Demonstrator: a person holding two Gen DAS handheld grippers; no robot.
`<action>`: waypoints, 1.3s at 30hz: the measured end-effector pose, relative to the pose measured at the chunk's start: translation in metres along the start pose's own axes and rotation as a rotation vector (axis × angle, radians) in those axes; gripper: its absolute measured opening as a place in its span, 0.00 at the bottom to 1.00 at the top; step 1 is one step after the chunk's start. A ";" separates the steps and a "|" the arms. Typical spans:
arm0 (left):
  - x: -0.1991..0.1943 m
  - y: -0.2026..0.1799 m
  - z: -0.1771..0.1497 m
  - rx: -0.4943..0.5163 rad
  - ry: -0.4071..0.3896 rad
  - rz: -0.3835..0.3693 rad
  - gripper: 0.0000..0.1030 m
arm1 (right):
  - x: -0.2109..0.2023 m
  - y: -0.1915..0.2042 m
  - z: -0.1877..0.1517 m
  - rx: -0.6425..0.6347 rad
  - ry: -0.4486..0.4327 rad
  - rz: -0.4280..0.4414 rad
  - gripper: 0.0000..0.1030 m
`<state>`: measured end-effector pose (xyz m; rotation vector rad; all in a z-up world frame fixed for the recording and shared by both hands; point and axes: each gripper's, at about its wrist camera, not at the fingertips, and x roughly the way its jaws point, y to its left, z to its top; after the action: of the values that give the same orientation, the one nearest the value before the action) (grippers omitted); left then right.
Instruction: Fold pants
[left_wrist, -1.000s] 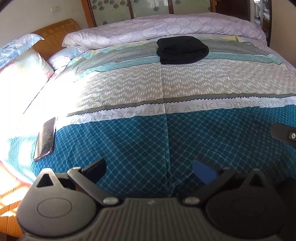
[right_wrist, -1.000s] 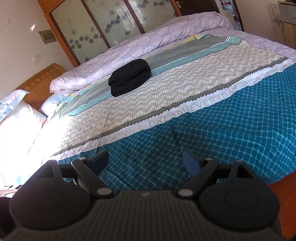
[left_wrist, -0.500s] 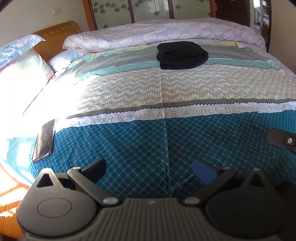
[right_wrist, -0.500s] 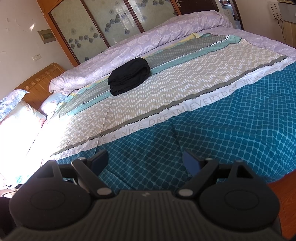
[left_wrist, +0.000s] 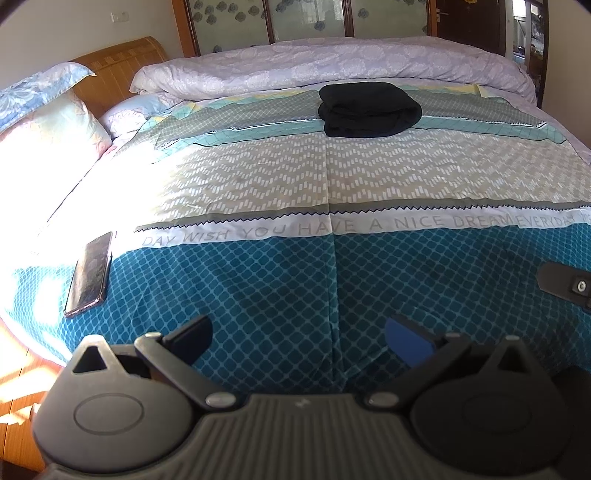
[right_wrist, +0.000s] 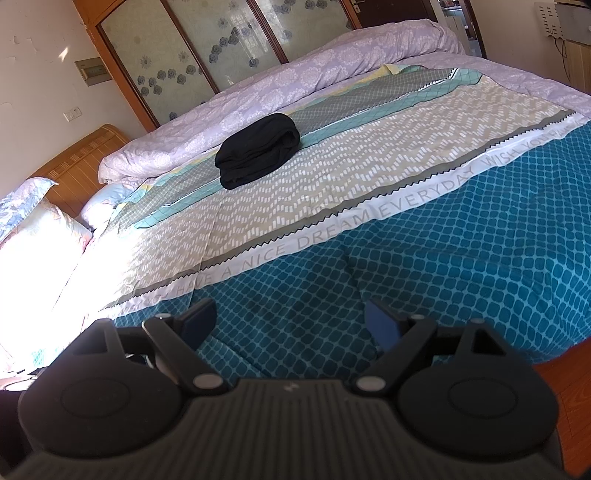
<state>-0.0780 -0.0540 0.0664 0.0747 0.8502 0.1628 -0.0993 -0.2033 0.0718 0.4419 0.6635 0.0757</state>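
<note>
The black pants (left_wrist: 369, 109) lie folded in a compact bundle on the far half of the bed, on the grey and teal stripes just short of the rolled quilt. The right wrist view shows the same pants (right_wrist: 258, 155) far off toward the upper left. My left gripper (left_wrist: 297, 338) hovers open over the blue patterned near edge of the bedspread, nothing between its fingers. My right gripper (right_wrist: 290, 325) is open too, empty, above that near edge. A tip of the right gripper pokes in at the right border of the left wrist view.
A phone (left_wrist: 90, 273) lies on the bedspread near the left edge. A rolled lilac quilt (left_wrist: 332, 70) runs along the far side. Pillows (left_wrist: 40, 122) and a wooden headboard (left_wrist: 118, 70) are at the left. Wooden floor (right_wrist: 569, 376) shows at the right of the bed.
Both grippers have drawn back and risen slightly from the bed; the pants sit a little farther up in the left view. Both stay open.
</note>
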 end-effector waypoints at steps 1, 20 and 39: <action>0.000 0.000 0.000 -0.001 0.003 0.000 1.00 | 0.000 0.000 0.000 0.000 -0.001 0.000 0.87; 0.004 -0.003 -0.001 0.026 0.015 0.031 1.00 | 0.000 -0.001 -0.002 0.004 0.006 0.002 0.87; 0.004 -0.004 -0.001 0.051 0.013 0.033 1.00 | 0.000 0.000 -0.002 0.004 0.006 0.001 0.87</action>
<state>-0.0759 -0.0576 0.0622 0.1358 0.8664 0.1721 -0.1003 -0.2023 0.0705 0.4463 0.6698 0.0764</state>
